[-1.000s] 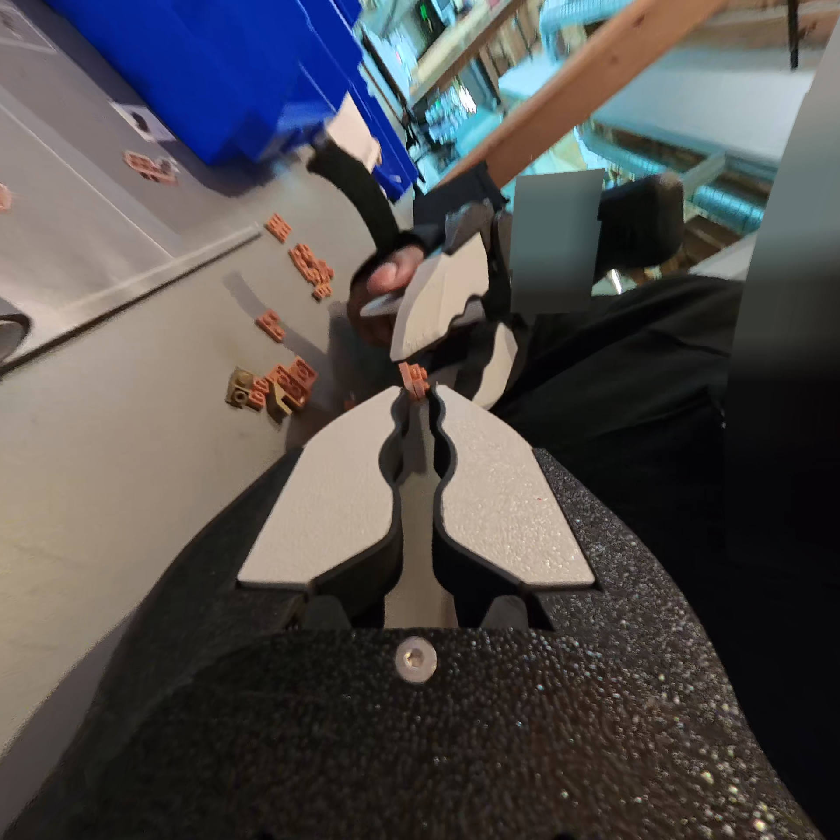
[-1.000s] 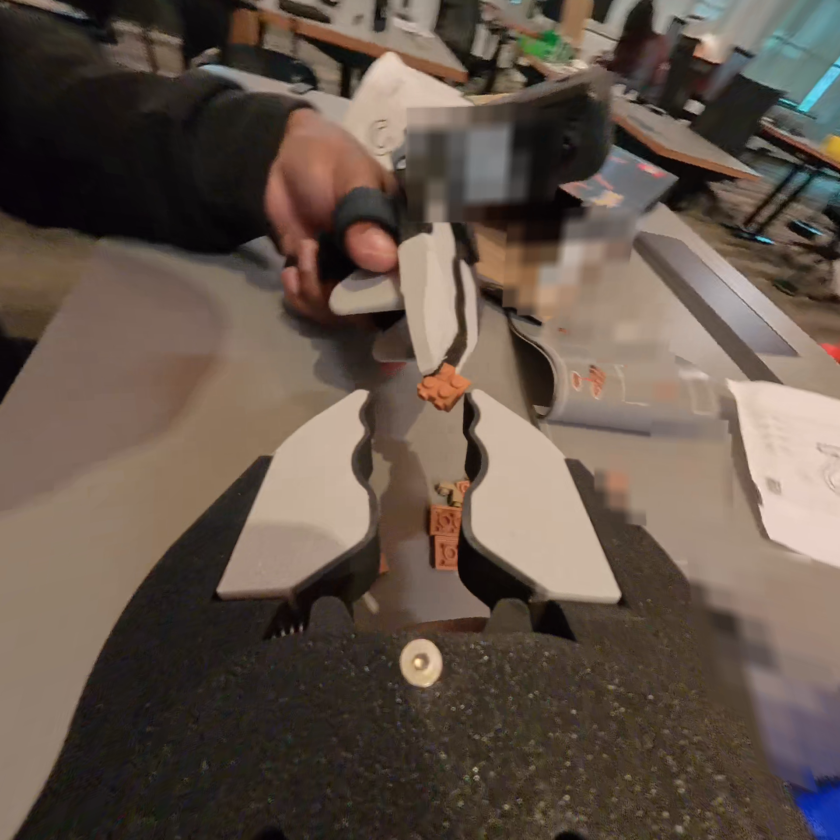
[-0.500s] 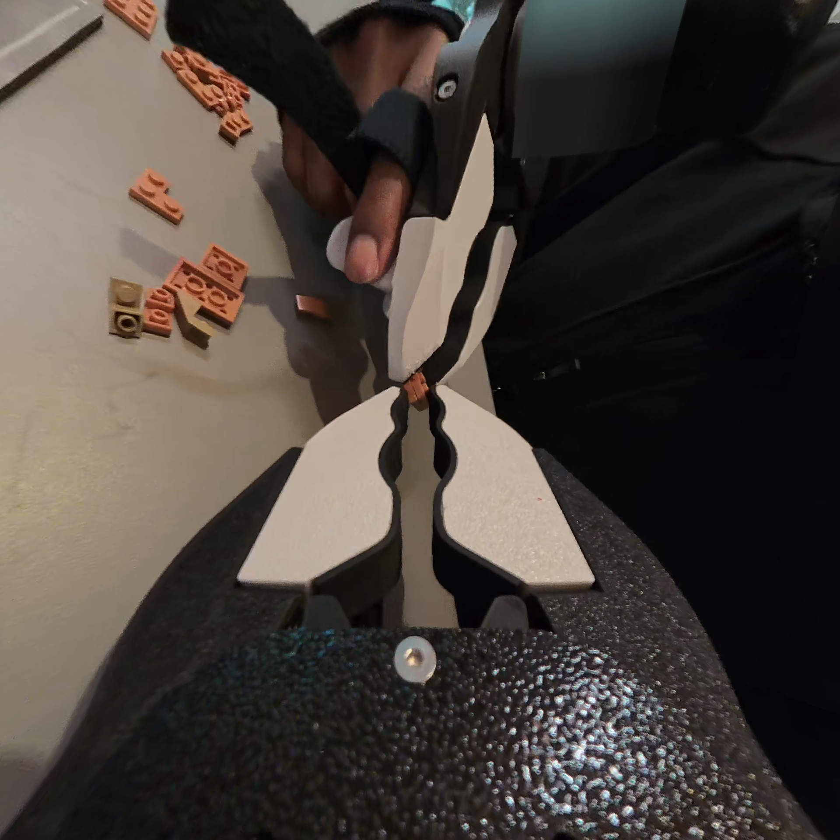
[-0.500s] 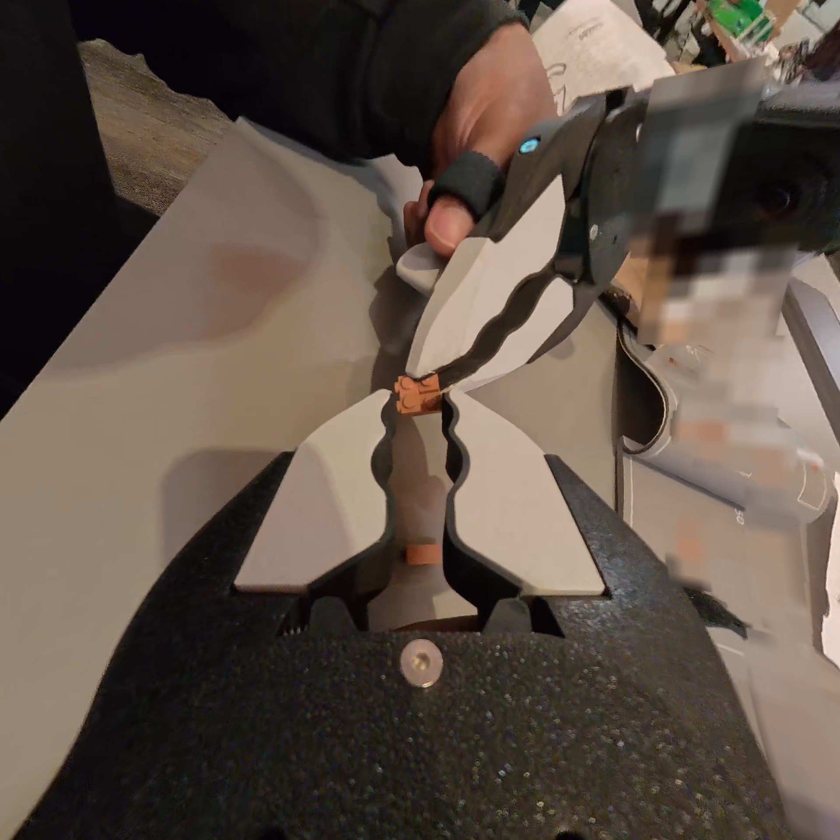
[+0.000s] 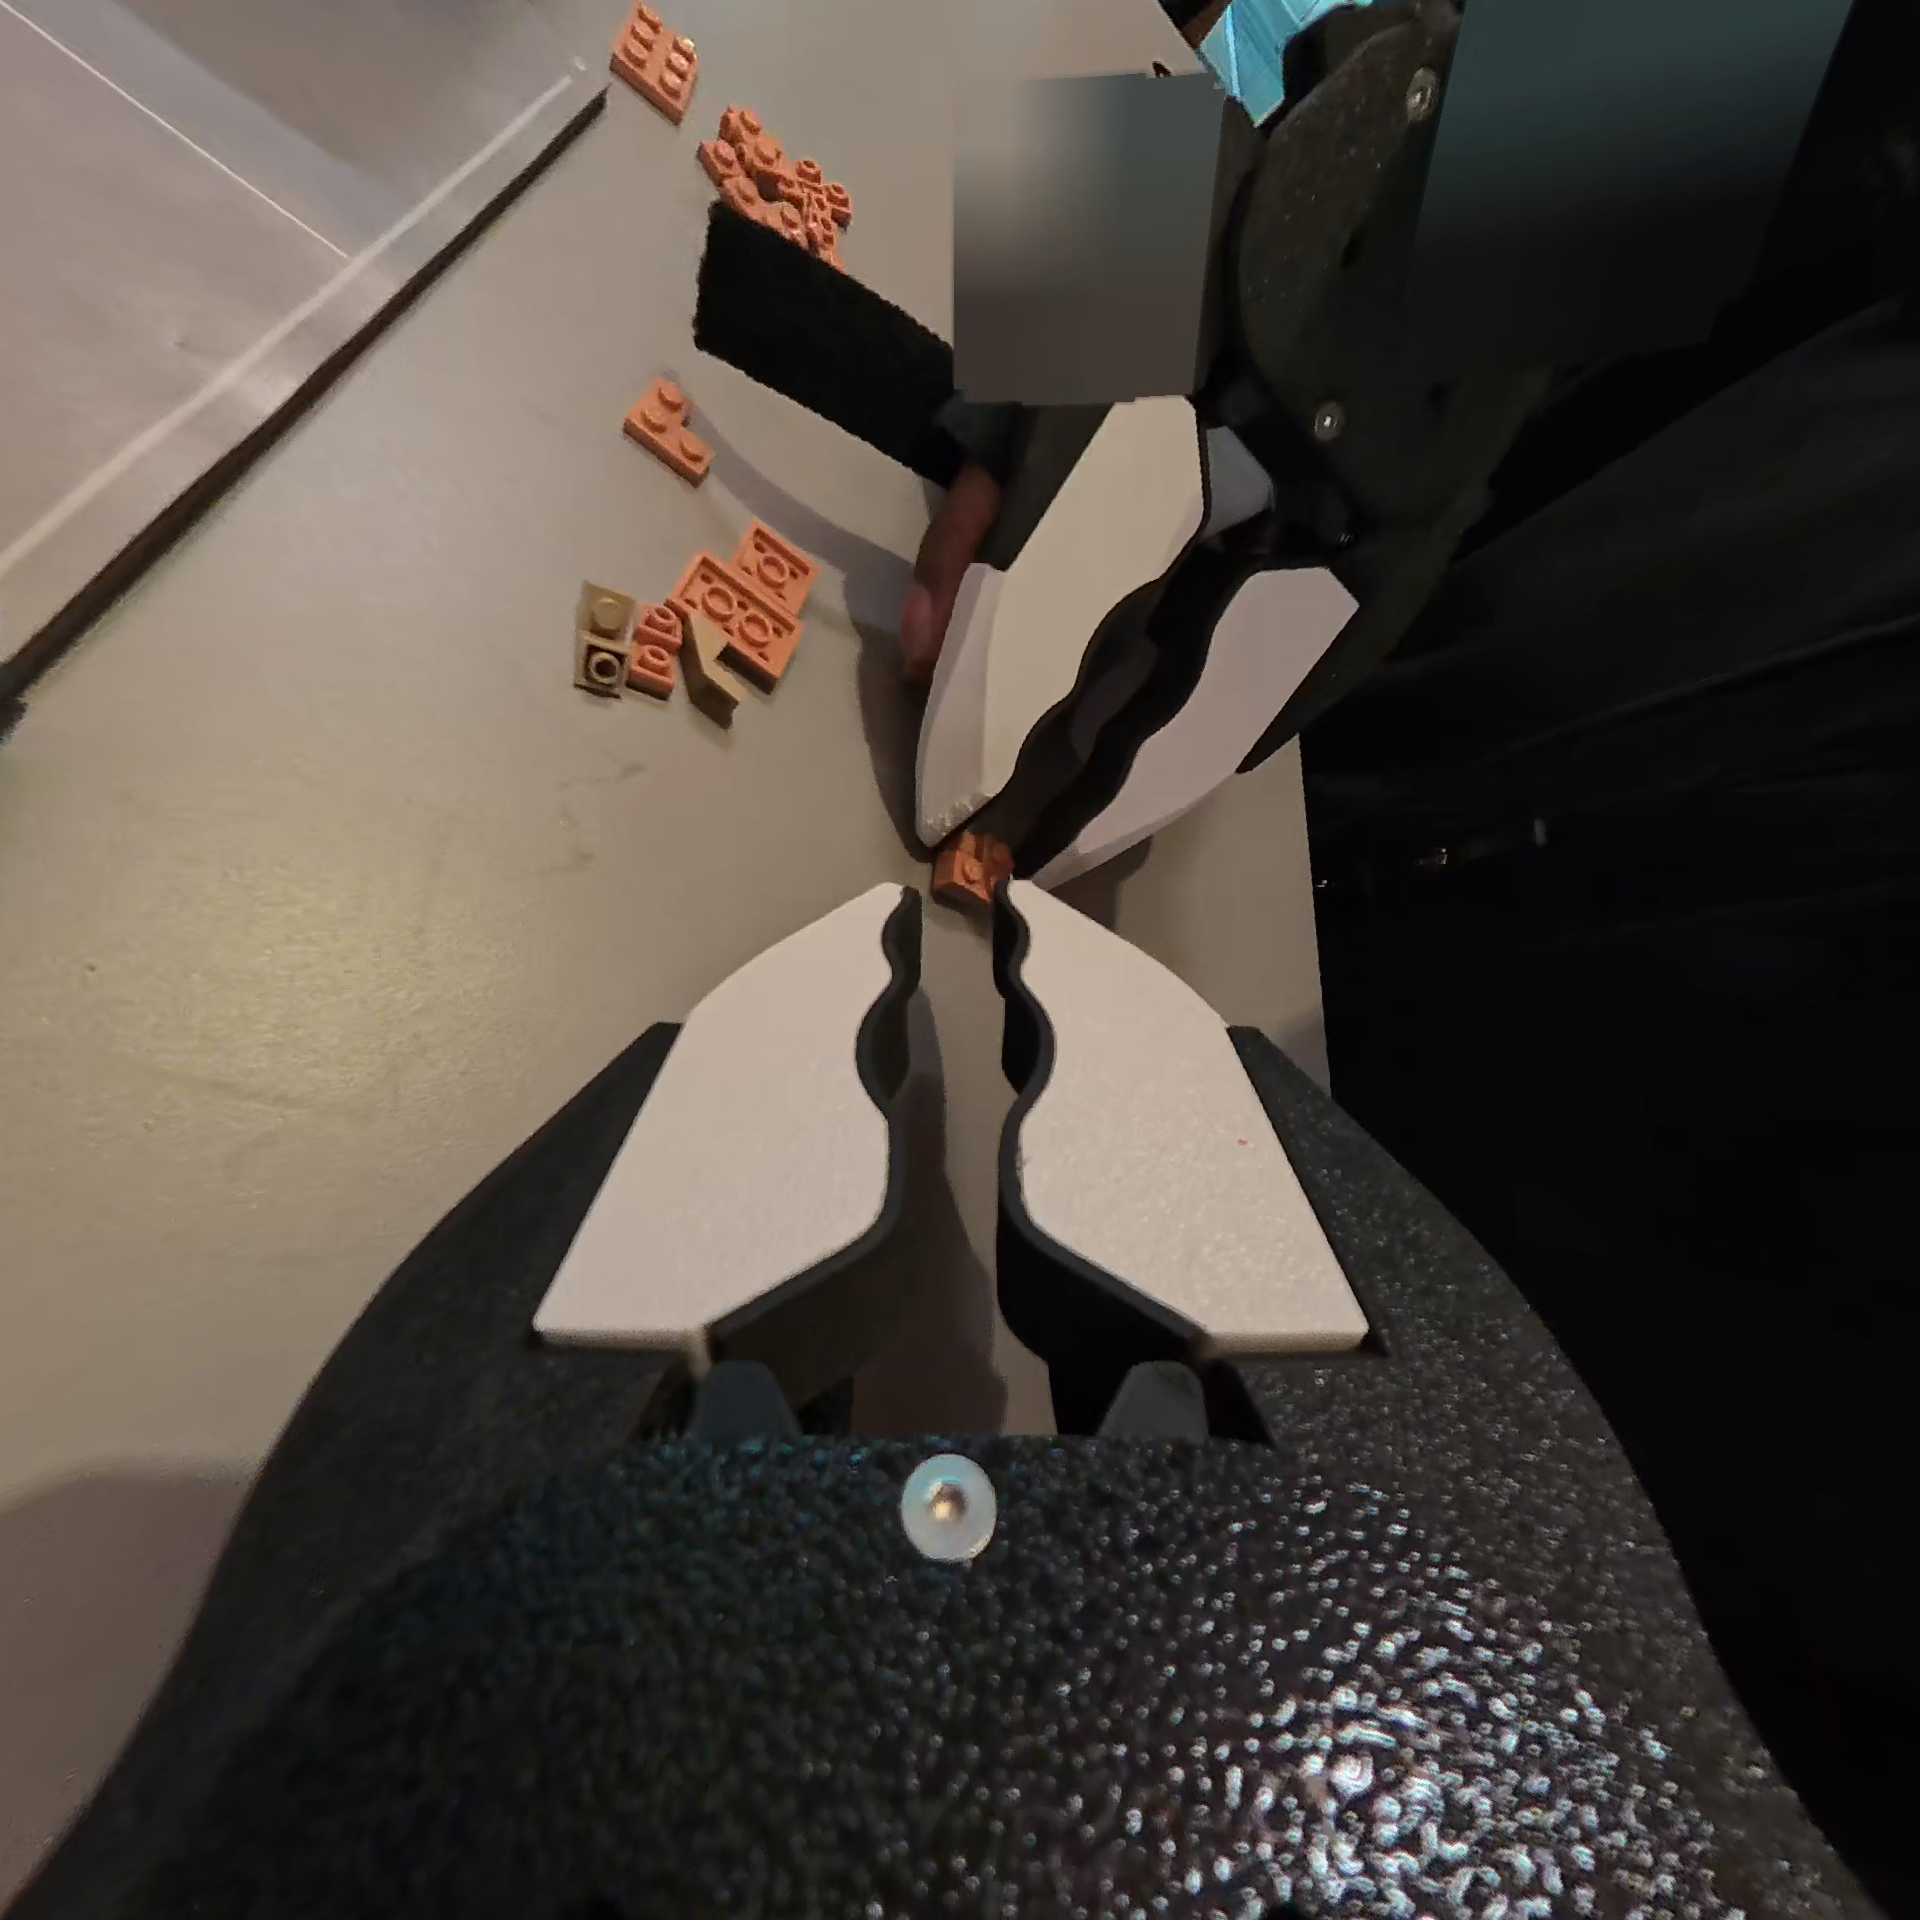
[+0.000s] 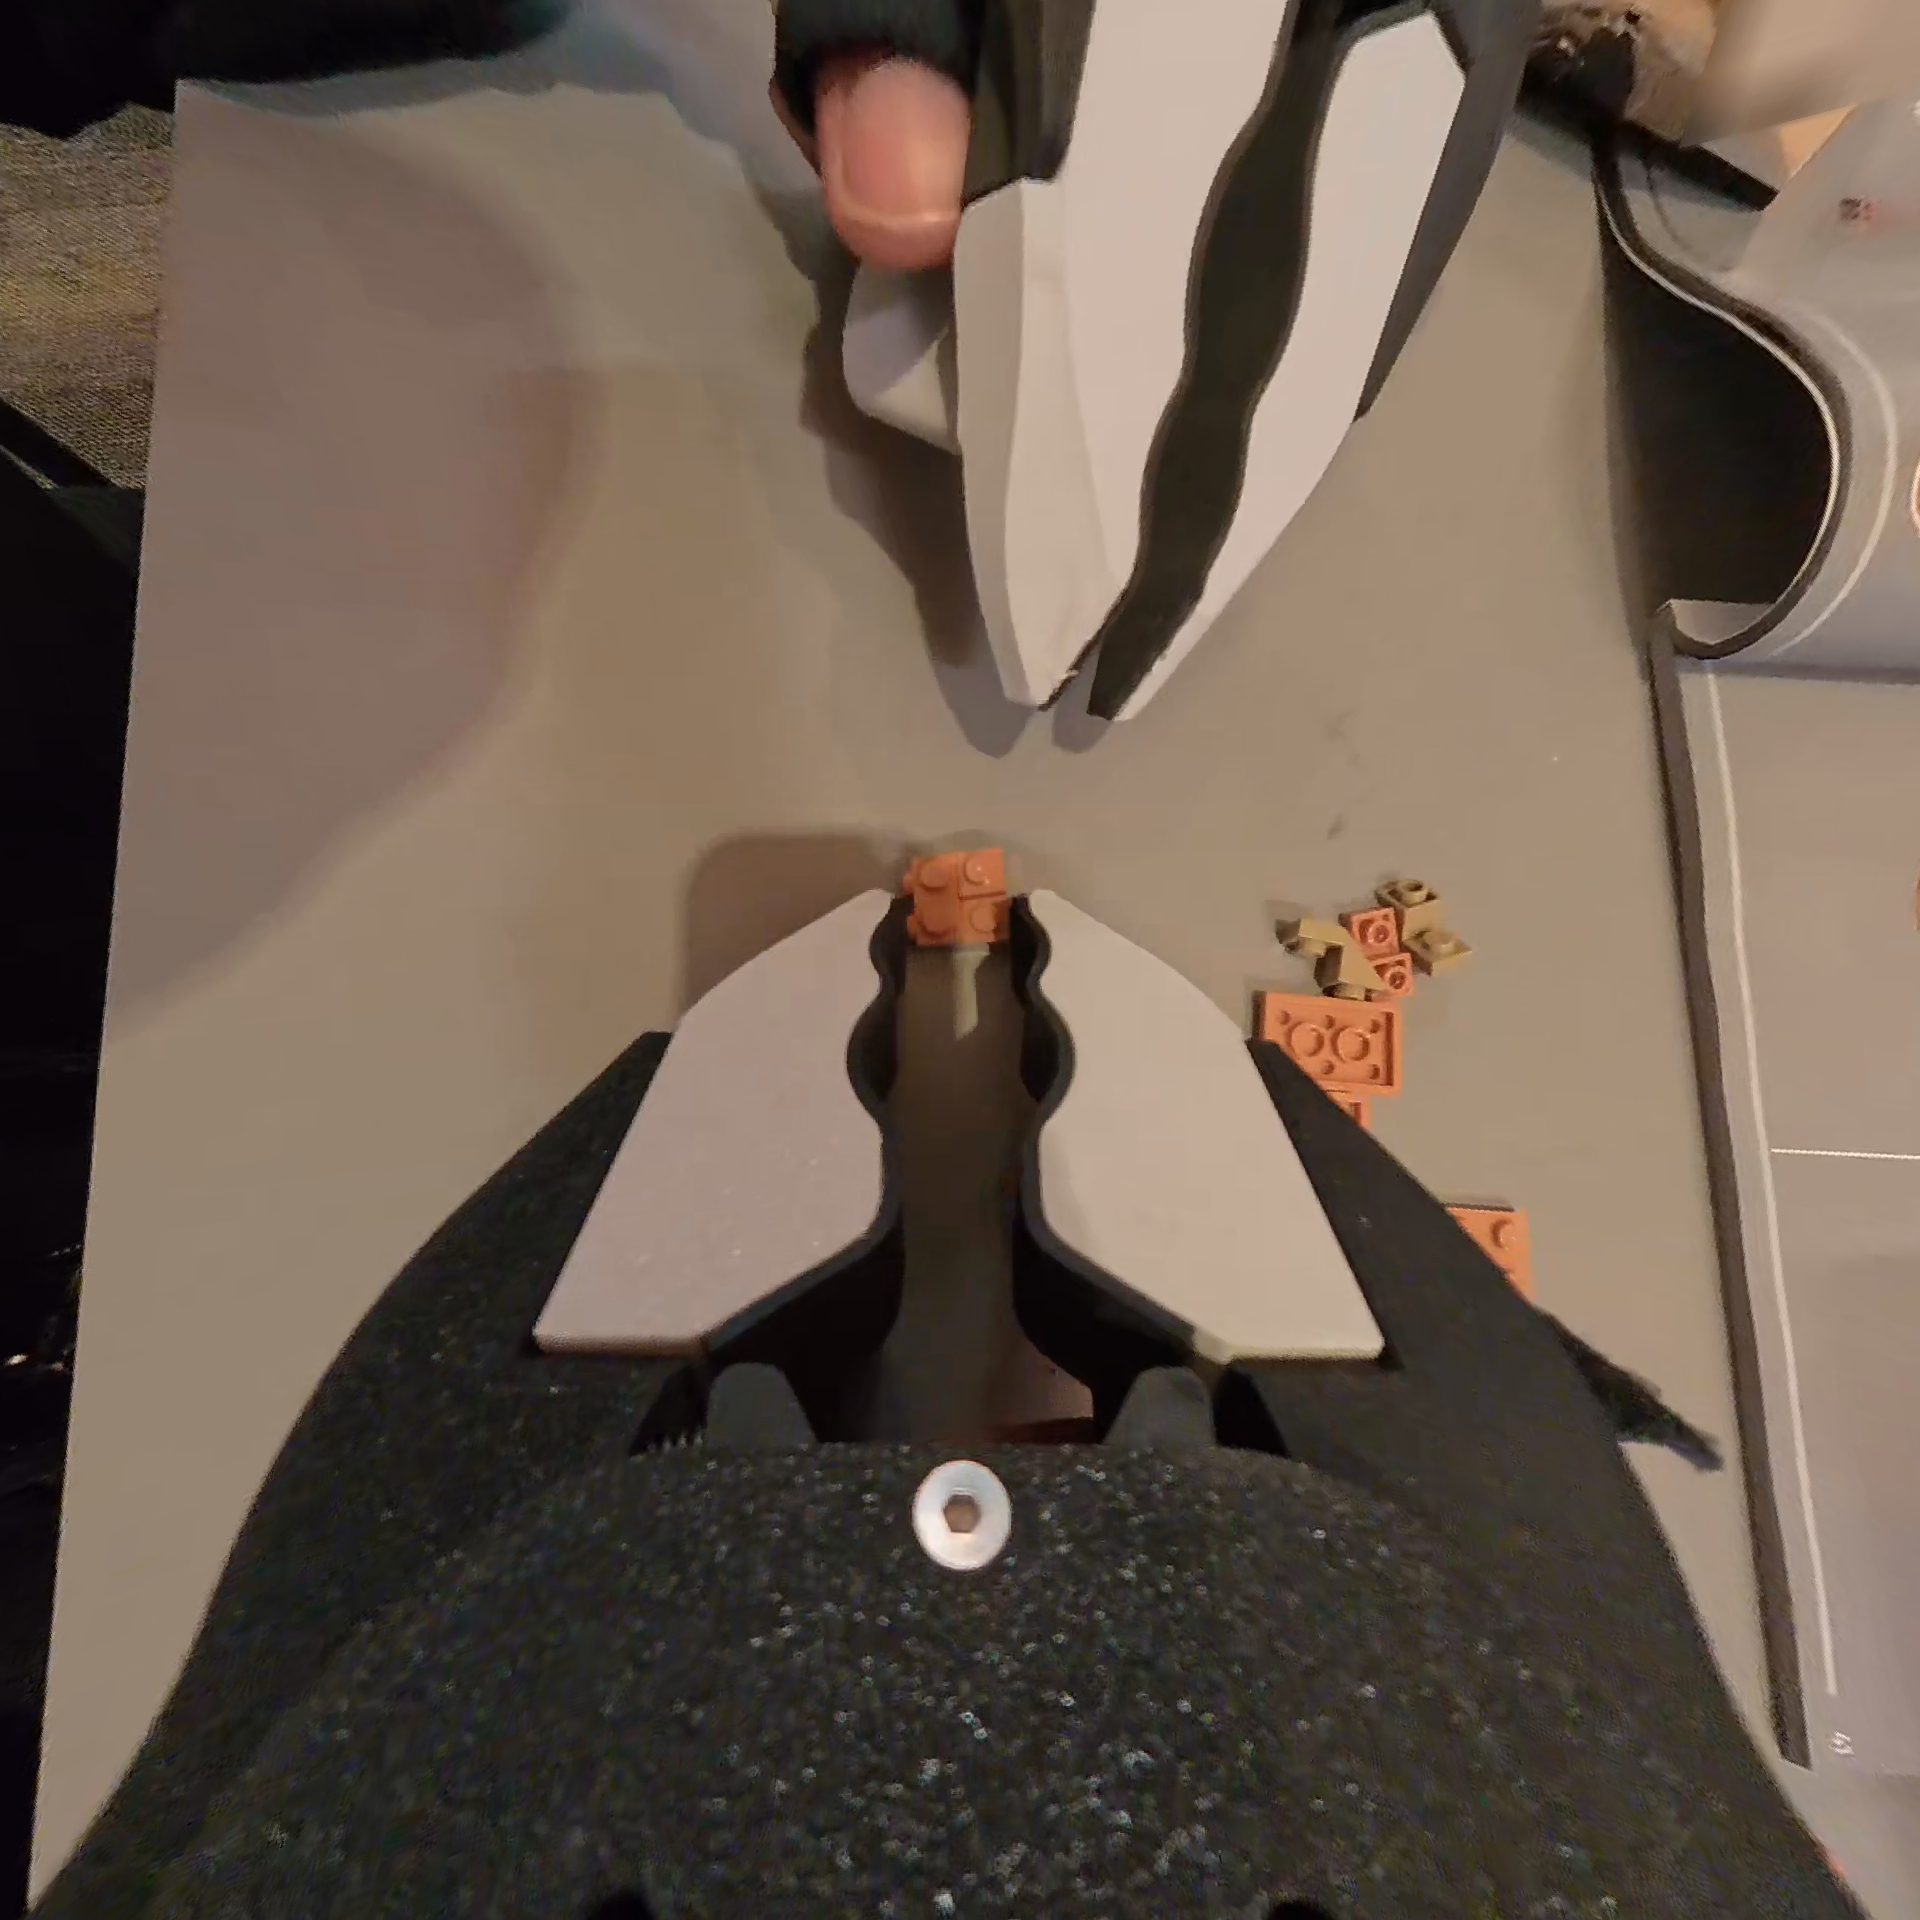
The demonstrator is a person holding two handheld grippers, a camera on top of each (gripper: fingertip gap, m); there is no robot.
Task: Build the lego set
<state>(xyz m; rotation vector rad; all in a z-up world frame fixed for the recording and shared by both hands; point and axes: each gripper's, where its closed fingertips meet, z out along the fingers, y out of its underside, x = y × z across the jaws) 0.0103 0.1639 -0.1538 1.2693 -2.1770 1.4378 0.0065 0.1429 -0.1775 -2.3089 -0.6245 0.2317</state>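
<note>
Orange brick piece (image 6: 958, 896) has passed from the left gripper (image 6: 1075, 707) to the right gripper (image 6: 961, 914), whose pads now clamp it above the grey table (image 6: 468, 623). The left has let go, its jaws slightly apart and bare.

Orange plate (image 6: 1496, 1252) partly hidden behind the right hand-held gripper (image 6: 958, 914); thumb (image 6: 894, 156) cut off at the top edge; grey mat (image 6: 1808, 1143) cropped at the right edge.

surface: grey table (image 6: 416, 623) | on it: orange plates (image 5: 743, 613), tan pieces (image 6: 1340, 940), grey mat (image 6: 1818, 1143)
</note>
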